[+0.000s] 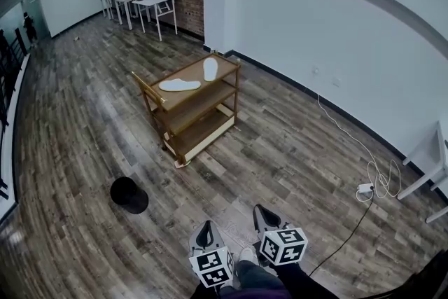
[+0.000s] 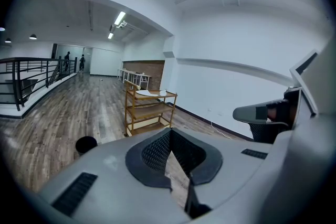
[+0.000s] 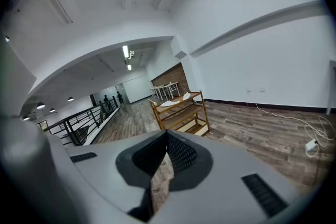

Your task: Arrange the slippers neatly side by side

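On the top shelf of the wooden cart (image 1: 198,77): two white slippers lie well apart, with bare wood between them.
First slipper (image 1: 180,85): it lies flat along the shelf, toward the end with the handle rail.
Second slipper (image 1: 210,68): it sits at the opposite end of the shelf and is turned at an angle to the first, so the two are not lined up.
Cart: it has three shelves and stands out on the plank floor, clear of the white wall. The two lower shelves look bare.
Left gripper (image 1: 205,227): it is held low in front of the person, well short of the cart and pointing toward it. Its jaws are closed tip to tip with nothing between them, and floor shows through the slit behind the tips.
Right gripper (image 1: 264,213): it is just beside the left one and aimed the same way. Its jaws are likewise pressed together and empty.
Person: dark trouser legs (image 1: 259,280) show just below the two grippers.
Black round object (image 1: 129,195): it rests on the floor between the person and the cart, off to the left. I cannot tell what it is.
White cable (image 1: 346,136): it trails across the floor from the wall to a coil beside a small white plug block (image 1: 365,187).
Far end of the room: white tables (image 1: 140,2) stand against a brick wall.
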Demonstrator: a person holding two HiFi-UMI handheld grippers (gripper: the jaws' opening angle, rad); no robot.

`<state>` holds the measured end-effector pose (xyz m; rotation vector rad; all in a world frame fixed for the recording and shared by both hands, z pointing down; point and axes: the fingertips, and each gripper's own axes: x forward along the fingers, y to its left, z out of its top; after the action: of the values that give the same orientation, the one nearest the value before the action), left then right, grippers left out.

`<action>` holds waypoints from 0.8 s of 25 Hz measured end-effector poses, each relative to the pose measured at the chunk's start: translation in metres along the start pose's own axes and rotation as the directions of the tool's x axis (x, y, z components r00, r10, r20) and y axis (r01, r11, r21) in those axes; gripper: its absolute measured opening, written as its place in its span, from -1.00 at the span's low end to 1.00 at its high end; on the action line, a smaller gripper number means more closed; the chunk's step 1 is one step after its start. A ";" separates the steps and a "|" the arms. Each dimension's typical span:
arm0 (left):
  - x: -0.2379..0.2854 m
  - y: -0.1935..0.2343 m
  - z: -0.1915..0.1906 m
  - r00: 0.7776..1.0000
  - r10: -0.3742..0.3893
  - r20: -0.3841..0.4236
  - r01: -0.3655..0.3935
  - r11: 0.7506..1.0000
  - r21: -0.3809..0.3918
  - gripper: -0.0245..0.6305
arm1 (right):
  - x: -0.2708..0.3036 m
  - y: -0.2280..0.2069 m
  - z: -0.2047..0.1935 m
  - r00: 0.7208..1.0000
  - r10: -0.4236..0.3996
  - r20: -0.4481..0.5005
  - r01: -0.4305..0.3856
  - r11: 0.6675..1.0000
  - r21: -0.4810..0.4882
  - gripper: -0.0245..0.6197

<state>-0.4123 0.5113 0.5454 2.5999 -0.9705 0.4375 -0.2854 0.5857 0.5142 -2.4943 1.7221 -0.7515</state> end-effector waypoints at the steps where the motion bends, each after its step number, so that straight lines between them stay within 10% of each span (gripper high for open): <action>1: 0.008 -0.003 0.004 1.000 0.000 0.001 0.000 1.000 0.004 -0.93 | 0.005 -0.006 0.004 1.000 0.001 0.001 -0.001 1.000 0.002 -0.93; 20: 0.108 -0.050 0.046 0.999 0.035 0.007 -0.035 0.999 -0.006 -0.93 | 0.063 -0.098 0.060 1.000 0.003 0.012 -0.003 1.000 0.016 -0.93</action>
<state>-0.2931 0.4672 0.5369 2.5848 -1.0193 0.4342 -0.1581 0.5535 0.5120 -2.4796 1.7086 -0.7456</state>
